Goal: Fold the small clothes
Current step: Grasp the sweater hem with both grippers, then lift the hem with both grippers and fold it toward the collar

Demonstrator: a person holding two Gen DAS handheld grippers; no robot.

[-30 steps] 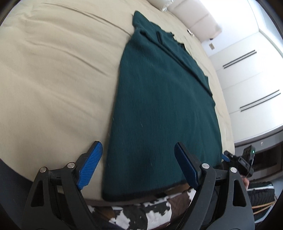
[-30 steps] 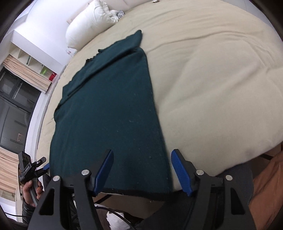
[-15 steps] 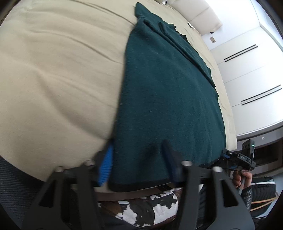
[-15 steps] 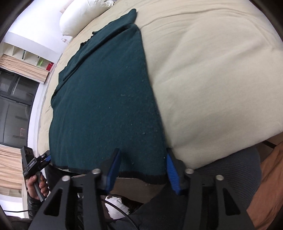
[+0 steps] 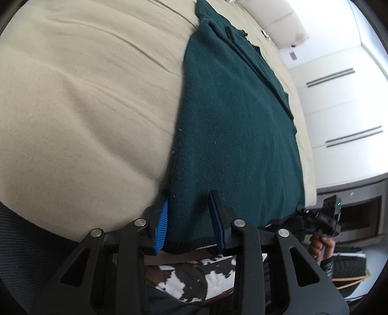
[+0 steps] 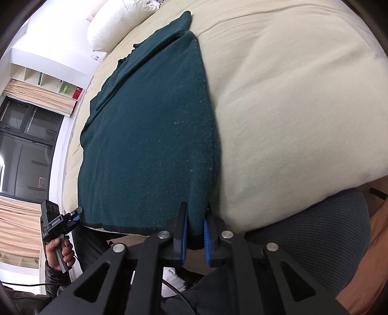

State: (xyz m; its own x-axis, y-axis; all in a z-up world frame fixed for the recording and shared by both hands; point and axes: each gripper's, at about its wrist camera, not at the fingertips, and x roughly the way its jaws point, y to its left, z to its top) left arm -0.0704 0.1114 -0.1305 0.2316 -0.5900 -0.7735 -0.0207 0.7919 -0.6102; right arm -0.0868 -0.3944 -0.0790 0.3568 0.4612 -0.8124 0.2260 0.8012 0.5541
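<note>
A dark green knitted garment (image 5: 232, 126) lies flat on a beige bed, its black-trimmed hem at the near edge. It also shows in the right wrist view (image 6: 150, 145). My left gripper (image 5: 189, 201) straddles the hem's left corner, jaws part closed around the fabric with a gap left. My right gripper (image 6: 195, 210) is shut on the hem's right corner, the fabric pinched between the blue pads (image 6: 184, 232). Each view shows the other gripper at the far corner: the right gripper (image 5: 322, 215) and the left gripper (image 6: 60, 220).
The beige bed cover (image 5: 84, 109) spreads wide to the left and, in the right wrist view (image 6: 291, 97), to the right. A white pillow (image 6: 116, 21) lies at the bed's head. White wardrobe doors (image 5: 344, 109) and a dark window (image 6: 24, 145) stand beside the bed.
Both grippers moved forward onto the garment's hem corners and closed. The right went from wide open to pinching the fabric. The left narrowed around the corner.
</note>
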